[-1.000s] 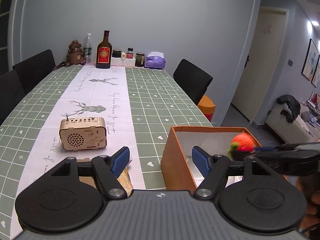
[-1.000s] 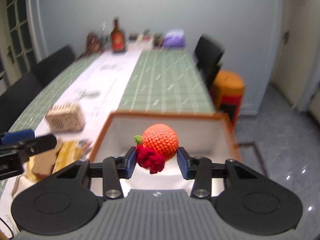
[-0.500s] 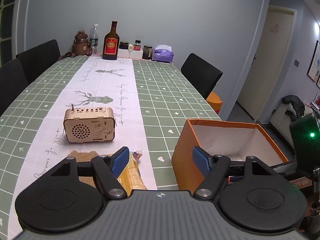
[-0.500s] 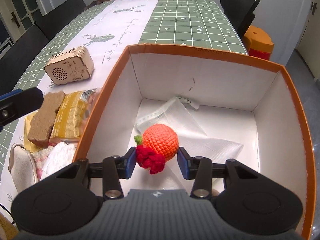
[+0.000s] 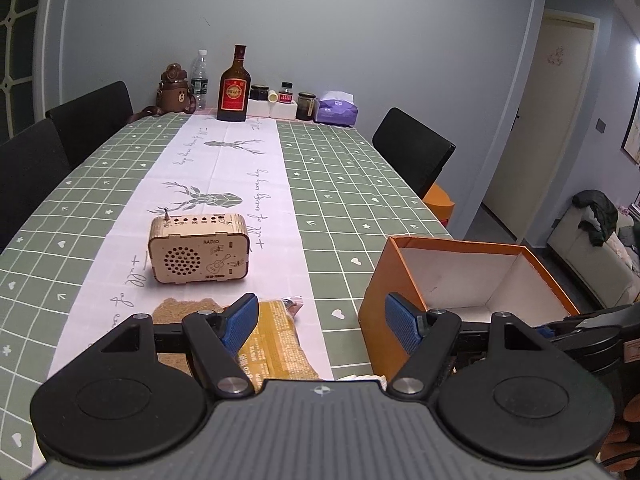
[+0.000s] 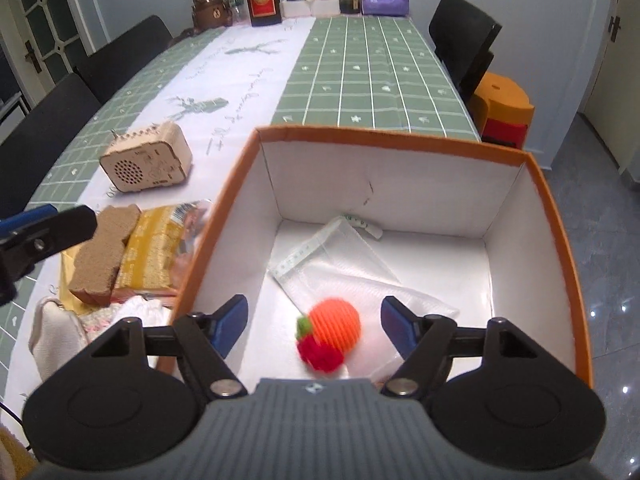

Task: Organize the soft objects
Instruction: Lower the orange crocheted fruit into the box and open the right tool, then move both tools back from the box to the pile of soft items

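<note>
Right wrist view: the right gripper (image 6: 314, 322) has just been spreading its jaws, and the crocheted orange toy (image 6: 330, 334), blurred and free of both pads, drops inside the orange box (image 6: 400, 145) over the white mesh bag (image 6: 344, 264). That's two soft items boxed! Left on the table (image 6: 360, 80): the brown sponge (image 6: 102, 254), the yellow packet (image 6: 154, 250), the pale cloths (image 6: 80, 320). The left gripper (image 5: 318, 322) hangs wide and empty beside the box.
</note>
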{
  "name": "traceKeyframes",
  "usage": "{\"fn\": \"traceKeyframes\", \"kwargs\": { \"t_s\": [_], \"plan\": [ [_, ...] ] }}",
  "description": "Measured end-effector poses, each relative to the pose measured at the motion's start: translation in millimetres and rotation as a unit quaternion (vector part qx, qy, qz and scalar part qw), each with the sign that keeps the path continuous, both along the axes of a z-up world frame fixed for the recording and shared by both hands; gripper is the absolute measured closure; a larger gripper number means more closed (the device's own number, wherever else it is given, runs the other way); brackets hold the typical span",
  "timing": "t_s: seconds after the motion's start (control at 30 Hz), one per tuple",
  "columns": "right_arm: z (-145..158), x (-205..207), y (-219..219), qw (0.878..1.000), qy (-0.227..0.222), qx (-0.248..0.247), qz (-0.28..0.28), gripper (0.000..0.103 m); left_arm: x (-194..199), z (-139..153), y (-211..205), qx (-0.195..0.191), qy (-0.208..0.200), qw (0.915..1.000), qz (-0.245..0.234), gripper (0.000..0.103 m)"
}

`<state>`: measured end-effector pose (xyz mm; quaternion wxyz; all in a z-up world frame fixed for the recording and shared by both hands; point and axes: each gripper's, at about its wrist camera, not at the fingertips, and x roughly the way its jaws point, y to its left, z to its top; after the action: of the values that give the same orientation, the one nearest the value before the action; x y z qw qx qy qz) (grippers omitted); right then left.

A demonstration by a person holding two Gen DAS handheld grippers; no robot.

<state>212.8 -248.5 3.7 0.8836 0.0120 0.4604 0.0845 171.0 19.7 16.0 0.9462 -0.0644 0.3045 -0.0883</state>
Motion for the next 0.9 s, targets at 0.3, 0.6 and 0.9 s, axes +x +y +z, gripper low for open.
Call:
{"fn": "traceKeyframes", "kwargs": {
  "t_s": [0.3, 0.6, 0.9],
  "plan": [
    [34, -47, 31, 0.998, -0.063, -0.008, 0.027, 0.025, -30, 9, 26, 0.005, -0.014, 0.9998, 0.012, 0.017],
    [45, -100, 80, 0.993, -0.086, 0.024, 0.079, 0.022, -57, -4, 73, 0.002, -0.005, 0.9981, 0.062, 0.017],
    [-7, -129, 130, 0.994, -0.039, 0.043, 0.089, 0.022, -75, -19, 113, 0.003, 0.014, 0.9947, 0.102, 0.017]
  ]
}}
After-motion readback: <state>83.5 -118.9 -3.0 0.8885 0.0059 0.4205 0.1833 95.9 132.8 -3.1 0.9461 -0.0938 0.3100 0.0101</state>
